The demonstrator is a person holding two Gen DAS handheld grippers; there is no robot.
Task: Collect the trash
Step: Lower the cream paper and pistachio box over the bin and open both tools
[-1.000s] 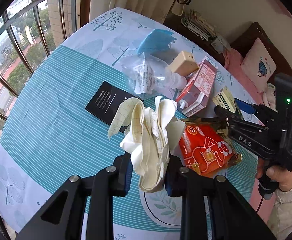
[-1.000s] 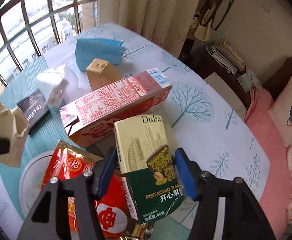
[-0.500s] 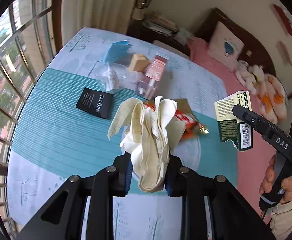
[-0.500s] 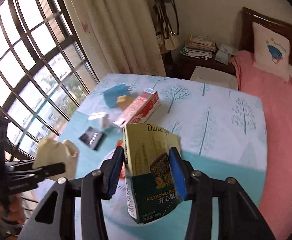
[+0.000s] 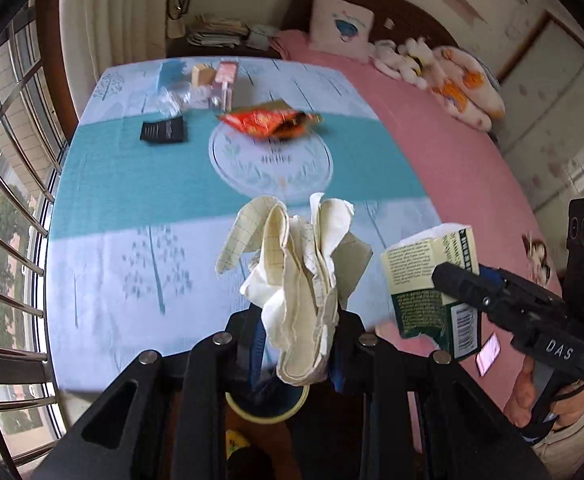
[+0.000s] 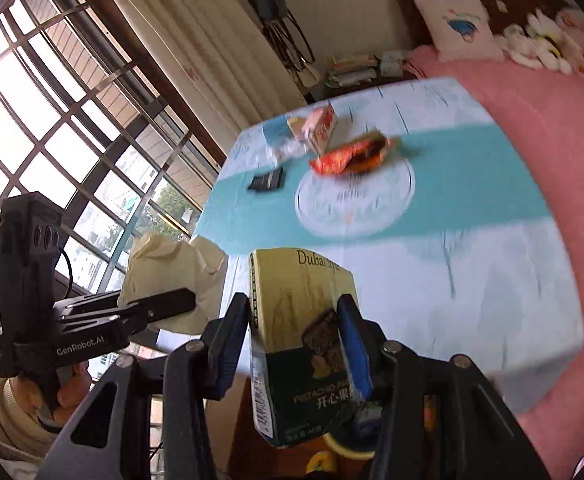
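Observation:
My left gripper [image 5: 295, 320] is shut on a crumpled cream paper wad [image 5: 303, 272], held past the near edge of the table [image 5: 132, 208]. My right gripper [image 6: 297, 320] is shut on a green and cream pistachio chocolate box [image 6: 303, 280], which is upright between the blue pads. In the left wrist view that box [image 5: 423, 276] hangs just right of the wad. Under both grippers shows a round pale-yellow container rim [image 5: 268, 410]. On the table lie an orange snack wrapper [image 5: 268, 122], a black card [image 5: 163, 131], a red carton [image 5: 224, 80], a tan box [image 5: 202, 75], a clear bag [image 5: 170, 100] and a blue mask [image 5: 170, 72].
A pink bed [image 5: 451, 152] with a pillow and plush toys runs along the table's right side. Barred windows [image 5: 8, 200] stand on the left. A curtain and a nightstand stacked with papers [image 5: 216, 34] are behind the table.
Both grippers have pulled back and up from the table with the paper wad and the chocolate box, and both have rolled. The table now looks far and small, and the container rim has come into view below.

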